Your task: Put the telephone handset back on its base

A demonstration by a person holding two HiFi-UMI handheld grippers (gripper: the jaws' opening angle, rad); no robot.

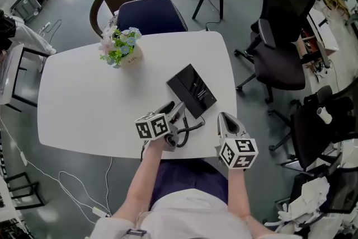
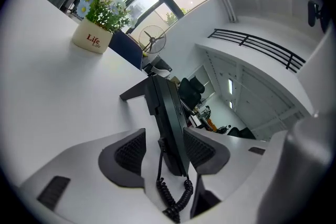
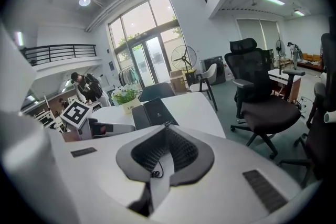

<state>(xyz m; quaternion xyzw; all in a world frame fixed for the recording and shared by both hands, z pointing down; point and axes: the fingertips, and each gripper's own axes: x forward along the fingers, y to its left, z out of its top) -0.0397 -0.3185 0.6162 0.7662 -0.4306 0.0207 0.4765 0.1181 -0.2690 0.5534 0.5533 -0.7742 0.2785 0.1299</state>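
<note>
We observe both forearms reaching forward from the near edge of the table [image 1: 84, 103], each hand angling its gripper away from the body and downward.

The left gripper [image 2: 164, 139] points toward the upper right of the head view, at the base [image 1: 192, 90]. Its jaws stand wide. The handset [image 2: 169, 113] sits between them, close against one pad, with a clear gap to the other.

The right gripper [image 3: 165, 134] hovers over the table's near right edge, just beside the base and apart from the handset. Its jaws are closed on each other with nothing between them.

The handset is off its cradle, at the near left side of the base. It stands on its narrow edge, slightly tilted. Its long axis runs away from the left gripper toward the base, and the coiled cord [image 2: 176, 199] hangs from its near end.

We cannot tell whether the far end rests on the base.
</note>
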